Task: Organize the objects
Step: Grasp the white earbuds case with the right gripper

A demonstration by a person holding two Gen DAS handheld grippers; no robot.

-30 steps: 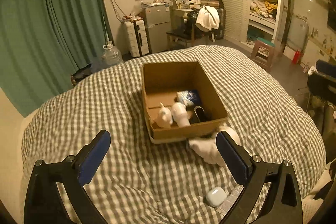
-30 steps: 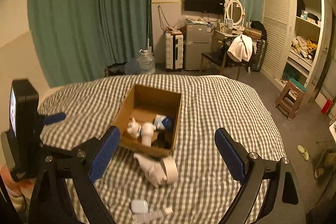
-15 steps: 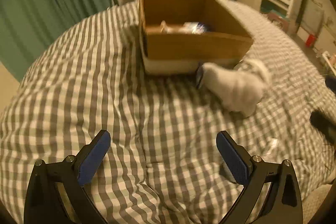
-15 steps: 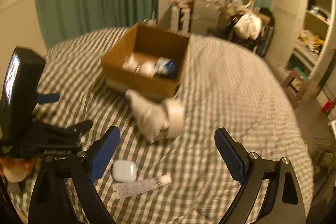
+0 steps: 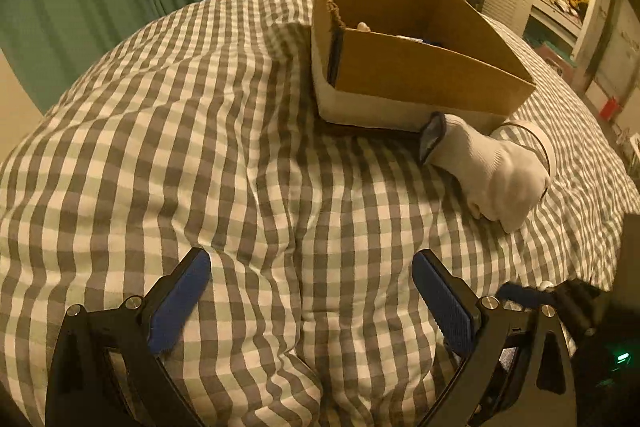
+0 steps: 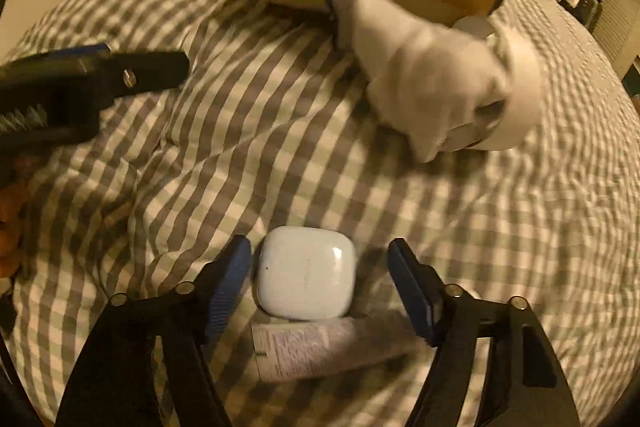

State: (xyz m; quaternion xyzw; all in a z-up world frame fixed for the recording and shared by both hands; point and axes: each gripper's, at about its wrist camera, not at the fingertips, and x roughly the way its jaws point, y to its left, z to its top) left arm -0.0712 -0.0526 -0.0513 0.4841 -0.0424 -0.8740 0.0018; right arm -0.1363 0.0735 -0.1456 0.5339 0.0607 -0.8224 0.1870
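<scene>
Right wrist view: right tool (image 6: 320,281) straddles small white rounded-square plastic case (image 6: 306,271) on grey-white checked bed quilt (image 6: 240,155); jaws just been closing, case between, pads not yet pressing. Left tool (image 5: 310,297) open w/ nothing between, over bare quilt. Brown cardboard box (image 5: 420,75) already holds some items. Left outside: case, white printed tube (image 6: 320,349) just behind it, white knit glove (image 6: 416,75) w/ pale tape roll (image 6: 516,87) near box. Est. partway done.
</scene>
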